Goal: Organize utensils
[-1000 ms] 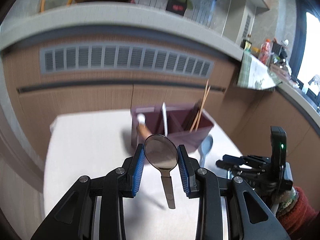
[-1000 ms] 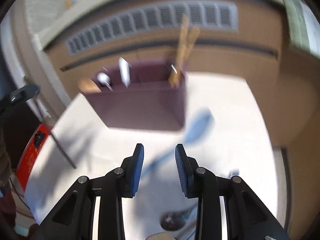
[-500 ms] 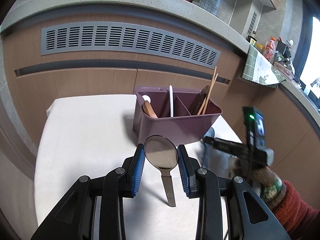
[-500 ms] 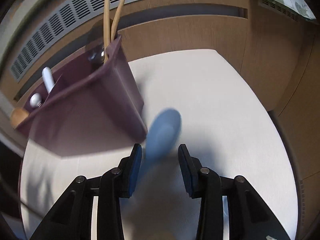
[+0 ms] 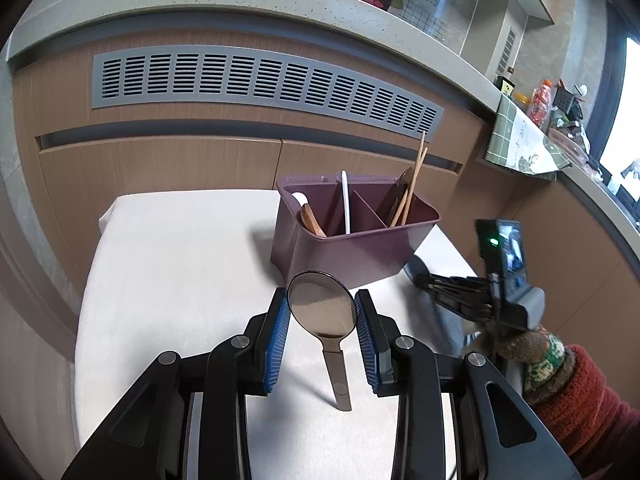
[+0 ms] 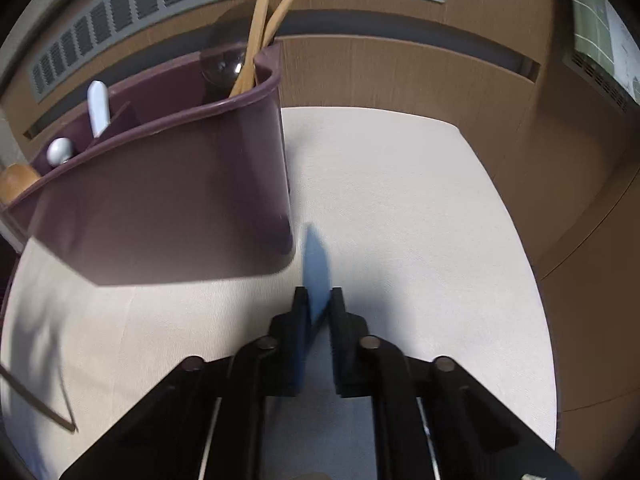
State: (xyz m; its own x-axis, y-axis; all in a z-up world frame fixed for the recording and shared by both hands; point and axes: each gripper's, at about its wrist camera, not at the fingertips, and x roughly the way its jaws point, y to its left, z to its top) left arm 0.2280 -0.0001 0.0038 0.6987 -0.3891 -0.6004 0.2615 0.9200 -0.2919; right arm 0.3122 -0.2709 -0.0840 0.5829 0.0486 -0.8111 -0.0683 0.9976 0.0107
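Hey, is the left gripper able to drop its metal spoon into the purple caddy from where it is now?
Probably yes: left gripper holds the metal spoon, and the caddy stands just ahead with nothing between.

Grey vent grille [image 5: 264, 84] running beneath the speckled countertop [image 5: 240, 0], green checked cloth [image 5: 520, 144] hanging off its right end, bottles [image 5: 540, 96] standing above it
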